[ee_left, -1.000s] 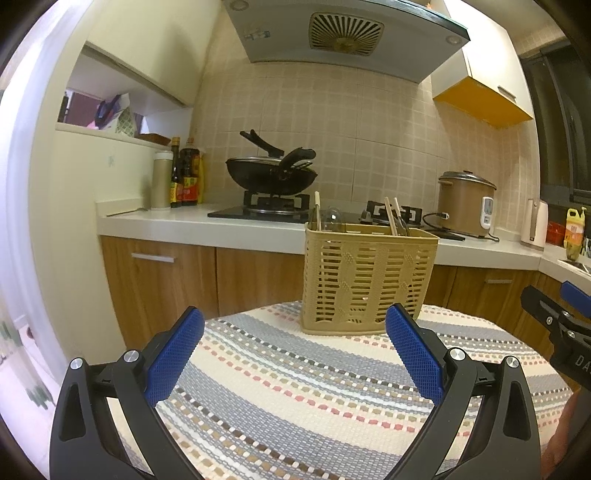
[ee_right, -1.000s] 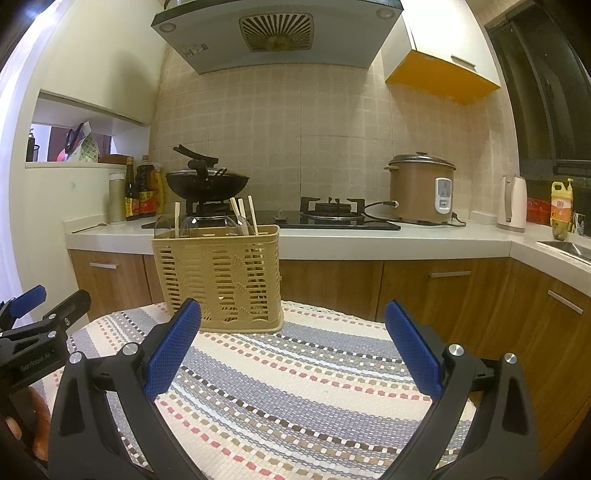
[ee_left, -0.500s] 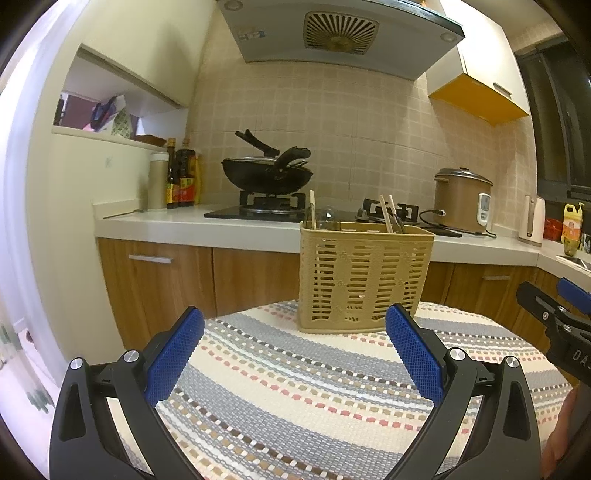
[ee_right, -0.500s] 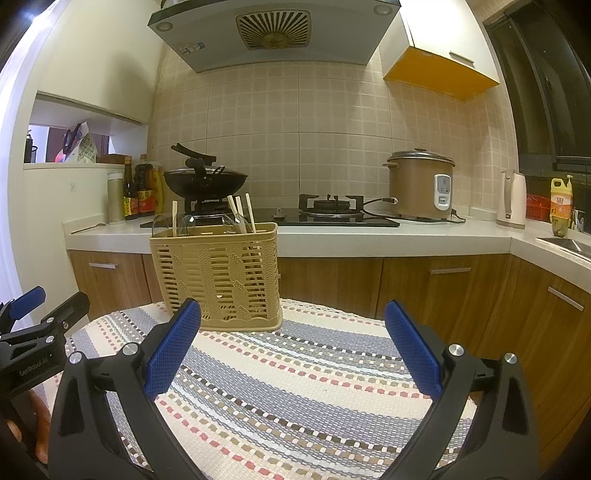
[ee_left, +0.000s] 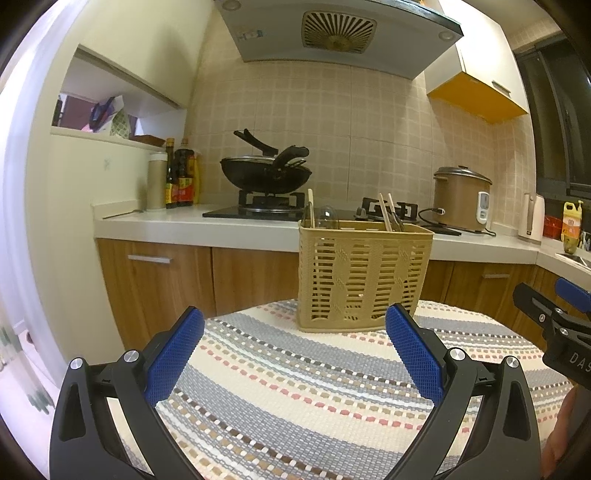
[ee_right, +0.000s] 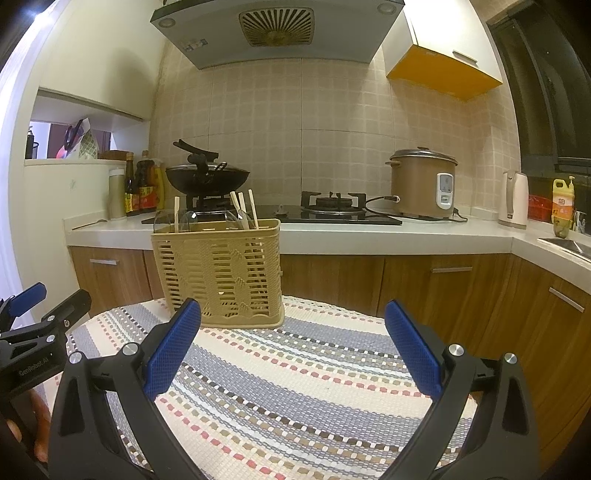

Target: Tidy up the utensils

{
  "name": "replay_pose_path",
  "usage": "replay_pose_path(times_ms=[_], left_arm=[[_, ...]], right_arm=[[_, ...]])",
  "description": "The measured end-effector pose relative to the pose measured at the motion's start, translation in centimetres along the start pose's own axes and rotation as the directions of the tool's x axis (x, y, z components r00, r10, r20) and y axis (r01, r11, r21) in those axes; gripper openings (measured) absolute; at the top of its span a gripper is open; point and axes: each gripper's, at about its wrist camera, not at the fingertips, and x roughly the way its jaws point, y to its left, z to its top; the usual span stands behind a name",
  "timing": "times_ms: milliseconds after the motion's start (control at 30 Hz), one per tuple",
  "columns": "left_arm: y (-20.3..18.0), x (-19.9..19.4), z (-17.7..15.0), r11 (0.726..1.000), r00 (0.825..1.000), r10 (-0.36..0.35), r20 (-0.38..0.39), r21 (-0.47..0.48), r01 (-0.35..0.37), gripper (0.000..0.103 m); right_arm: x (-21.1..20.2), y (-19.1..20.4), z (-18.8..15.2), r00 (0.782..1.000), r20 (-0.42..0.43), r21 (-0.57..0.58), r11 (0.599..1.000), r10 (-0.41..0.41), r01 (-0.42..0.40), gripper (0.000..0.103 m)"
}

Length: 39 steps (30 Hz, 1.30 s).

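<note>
On the black body of the left tongs (ee_right: 44, 314), seen at nine o'clock in the right wrist view, we read "GenRobot AI"; on the right tongs (ee_left: 546, 306), at three o'clock in the left wrist view, only the letters "DAS" show before the frame cuts them off. The bottle labels and the sticker on the grey range hood (ee_right: 273, 33) are too small for us to read.

Behind the tabletop with the striped woven cloth (ee_left: 295, 387) runs a white kitchen counter (ee_right: 369, 232) carrying a black wok (ee_right: 207, 179), a brown rice cooker (ee_right: 423, 182), a white kettle (ee_right: 513, 199) and a yellow bottle (ee_right: 562, 203).

The beige slotted plastic utensil basket (ee_left: 364, 277) stands upright on the cloth, with wooden chopsticks (ee_left: 384, 218) and clear utensils poking above its rim. It sits at twelve o'clock from our left tongs, nearer the right blue pad (ee_left: 413, 350), and at eleven o'clock from our right tongs, just past the left blue pad (ee_right: 173, 349). Nothing blocks it.

Both tongs are spread wide and hold nothing, apart from the basket.
</note>
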Motion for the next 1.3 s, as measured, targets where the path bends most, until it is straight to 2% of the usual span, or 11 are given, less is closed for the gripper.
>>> replay_pose_path(times_ms=[700,833,1300], left_arm=[[-0.34,0.21,-0.10,1.000,1.000,0.001,-0.017,0.019,-0.001,0.095],[-0.64,0.26,-0.18,0.999,0.999,0.021,-0.025,0.042,-0.020,0.095],[-0.03,0.20,0.01,1.000,1.000,0.026,-0.017,0.007,-0.025,0.096]], right_arm=[[0.17,0.11,-0.10,1.000,-0.011,-0.006,1.000,0.004,-0.004,0.095],[0.20,0.27,-0.12,1.000,-0.011,-0.009,1.000,0.007,-0.007,0.095],[0.12,-0.01,-0.13,1.000,-0.011,0.006,1.000,0.009,-0.009,0.095]])
